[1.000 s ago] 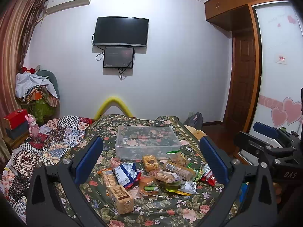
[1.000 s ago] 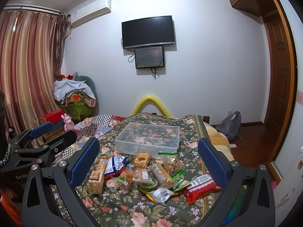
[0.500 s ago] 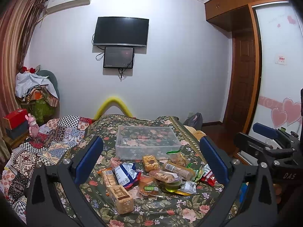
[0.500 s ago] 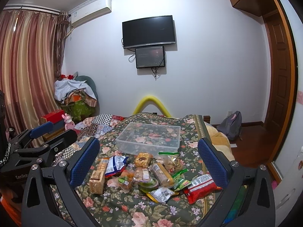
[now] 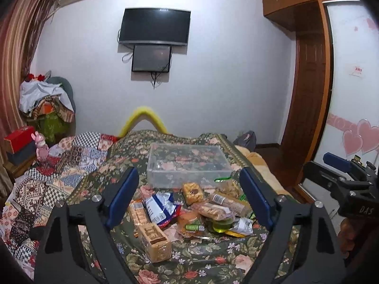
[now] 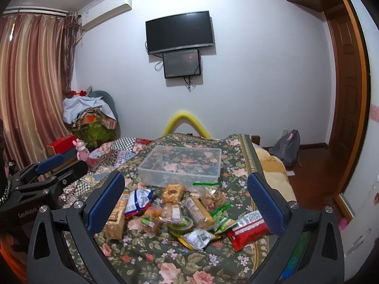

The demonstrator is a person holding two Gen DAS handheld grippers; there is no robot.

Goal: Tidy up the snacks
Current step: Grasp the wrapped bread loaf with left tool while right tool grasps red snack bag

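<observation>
Now hovering above snack pile [image 5: 189,210] on floral bedspread [image 5: 201,260]: left gripper [image 5: 189,195] just narrowing, fingers apart, gripping nothing; right gripper [image 6: 186,200] gaping wide, likewise gripping nothing. Sitting just behind pile: clear plastic bin [image 5: 189,165], holding no snacks.

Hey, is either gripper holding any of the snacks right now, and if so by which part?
Nothing is held. The left gripper, whose jaws have just been closing, and the right gripper both stand open above the snack pile, touching none.
</observation>
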